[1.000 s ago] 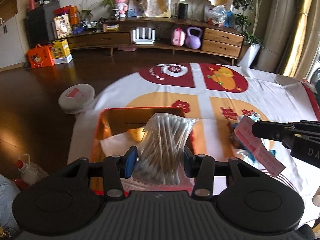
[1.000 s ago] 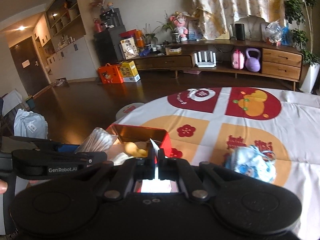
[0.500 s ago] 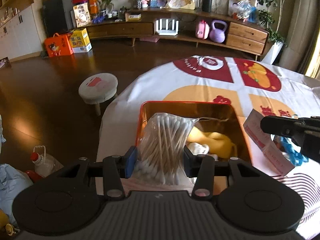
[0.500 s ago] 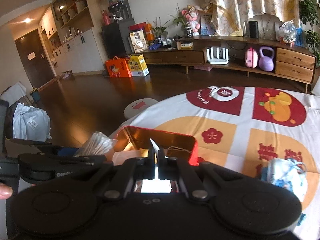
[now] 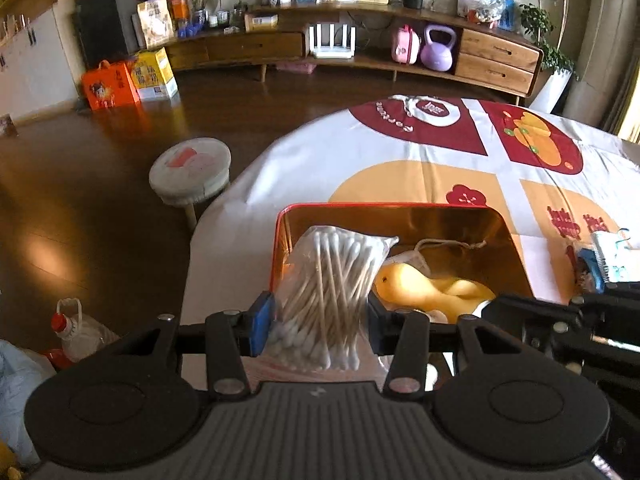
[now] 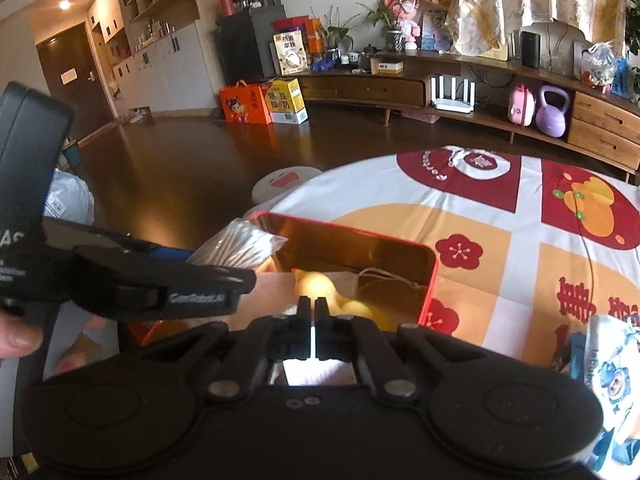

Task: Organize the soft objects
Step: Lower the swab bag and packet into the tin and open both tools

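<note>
Cotton-swab bag (image 5: pixel 334 280) upright in left claw (image 5: pixel 320 316) over red tin (image 5: pixel 400 210); right claw (image 6: pixel 310 320) nearly closed, contents unclear.

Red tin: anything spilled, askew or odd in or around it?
Nothing spilled. The red tin sits flat on the tablecloth, holding a yellow duck toy. The cotton swab bag is clamped upright in the left gripper, intact.

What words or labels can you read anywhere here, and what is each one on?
"GenRobot.AI", blurred: on the arm of the left gripper, seen from the right wrist view.
"AS": cut-off letters on that gripper's body.
Lettering on the tablecloth, and print on the orange box and yellow box: too small or blurred to read.
</note>
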Action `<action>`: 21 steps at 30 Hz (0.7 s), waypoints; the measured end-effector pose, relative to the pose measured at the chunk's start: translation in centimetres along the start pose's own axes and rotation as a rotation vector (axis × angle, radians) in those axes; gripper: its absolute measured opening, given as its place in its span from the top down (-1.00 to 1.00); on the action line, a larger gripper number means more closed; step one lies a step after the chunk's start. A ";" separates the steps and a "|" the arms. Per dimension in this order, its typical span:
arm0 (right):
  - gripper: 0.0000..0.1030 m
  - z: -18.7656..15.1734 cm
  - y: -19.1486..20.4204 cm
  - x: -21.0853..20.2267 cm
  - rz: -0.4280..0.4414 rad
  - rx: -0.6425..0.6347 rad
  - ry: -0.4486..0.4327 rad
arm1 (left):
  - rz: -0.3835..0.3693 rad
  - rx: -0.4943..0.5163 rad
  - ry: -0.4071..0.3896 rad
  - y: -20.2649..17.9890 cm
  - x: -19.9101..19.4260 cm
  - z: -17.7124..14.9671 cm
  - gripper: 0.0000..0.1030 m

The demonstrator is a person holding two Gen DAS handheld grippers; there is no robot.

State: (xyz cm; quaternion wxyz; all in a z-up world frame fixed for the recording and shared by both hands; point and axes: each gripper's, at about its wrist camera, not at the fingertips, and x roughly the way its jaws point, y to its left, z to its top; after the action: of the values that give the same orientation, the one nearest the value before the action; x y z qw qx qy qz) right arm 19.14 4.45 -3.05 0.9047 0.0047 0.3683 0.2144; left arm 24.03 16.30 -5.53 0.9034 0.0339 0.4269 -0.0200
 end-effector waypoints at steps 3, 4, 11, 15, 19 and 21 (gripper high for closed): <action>0.99 -0.4 0.0 0.5 0.003 -0.003 0.020 | -0.002 0.039 0.001 -0.6 0.5 0.2 0.10; 0.97 -0.6 0.1 0.5 0.002 -0.005 0.024 | -0.014 0.034 0.011 -0.7 0.8 0.2 0.10; 0.87 -1.4 0.3 1.0 0.013 -0.020 0.049 | -0.038 0.033 0.049 -1.3 2.5 0.1 0.10; 0.77 -1.7 0.3 1.1 0.014 -0.022 0.066 | -0.040 0.040 0.068 -1.5 3.0 -0.1 0.10; 0.69 -1.7 0.2 0.9 0.023 -0.012 0.071 | -0.029 0.043 0.071 -1.5 3.0 -0.2 0.02; 0.66 -1.7 0.1 0.8 0.026 -0.007 0.073 | -0.030 0.032 0.064 -1.3 2.7 -0.3 -0.13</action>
State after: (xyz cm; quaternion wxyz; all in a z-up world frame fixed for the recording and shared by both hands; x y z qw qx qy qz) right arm 18.51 4.59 -4.80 0.8879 -0.0015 0.4000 0.2273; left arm 25.41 14.97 -7.82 0.8883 0.0427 0.4556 -0.0392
